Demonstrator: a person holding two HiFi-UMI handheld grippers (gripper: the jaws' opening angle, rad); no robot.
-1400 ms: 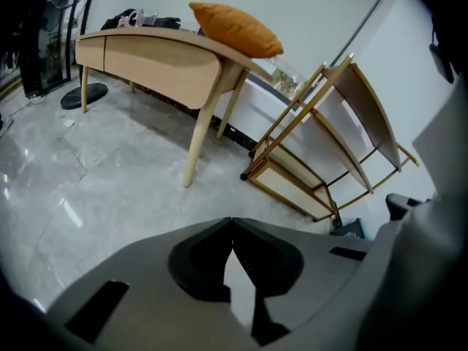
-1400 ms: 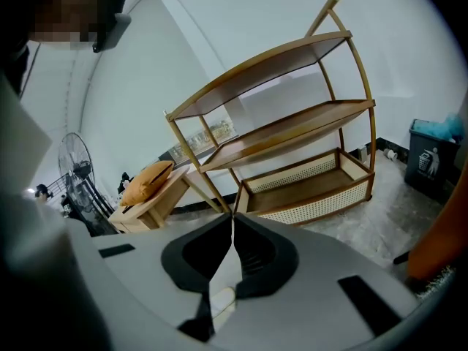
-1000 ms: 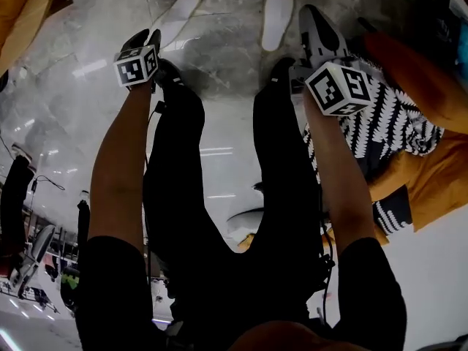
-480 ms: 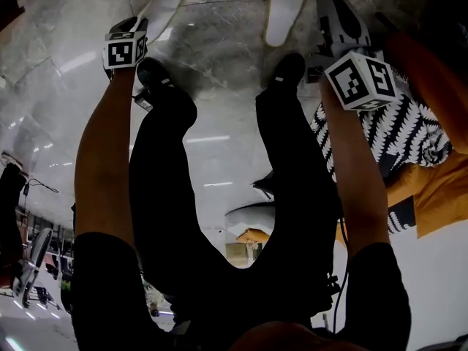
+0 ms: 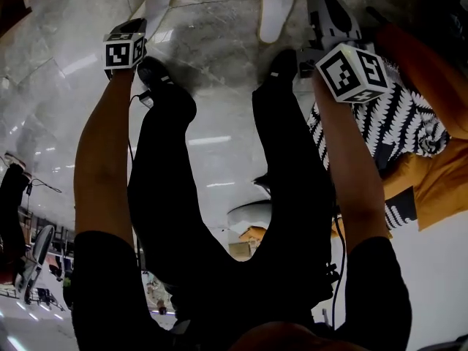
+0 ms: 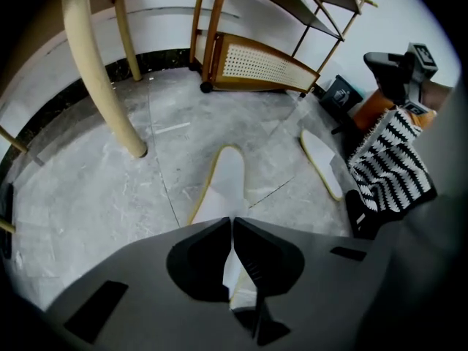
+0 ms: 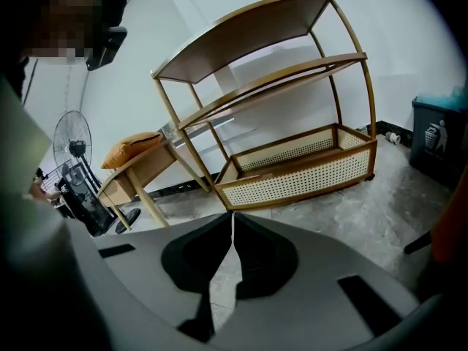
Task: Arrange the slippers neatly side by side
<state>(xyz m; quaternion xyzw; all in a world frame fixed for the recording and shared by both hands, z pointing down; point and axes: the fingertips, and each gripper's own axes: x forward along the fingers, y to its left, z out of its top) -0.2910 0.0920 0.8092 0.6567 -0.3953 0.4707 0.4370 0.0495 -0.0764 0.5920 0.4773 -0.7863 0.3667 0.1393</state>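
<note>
Grey stone floor (image 6: 88, 196) w/ white left slipper (image 6: 223, 185) flat on it. Got left gripper (image 6: 232, 221) pointing steeply down & pinching that slipper's near end (jaws just been closing, edge caught betw them). Can see right slipper (image 6: 320, 165) off to the side, apart, angled away, just beside striped cloth (image 6: 387, 170). Got right gripper (image 7: 232, 221) clenched on nothing, up off the floor, facing wooden rack (image 7: 292, 167).

White, yellow-edged near slipper (image 6: 223, 185) and far slipper (image 6: 322, 165) well apart on grey floor (image 6: 88, 196)
</note>
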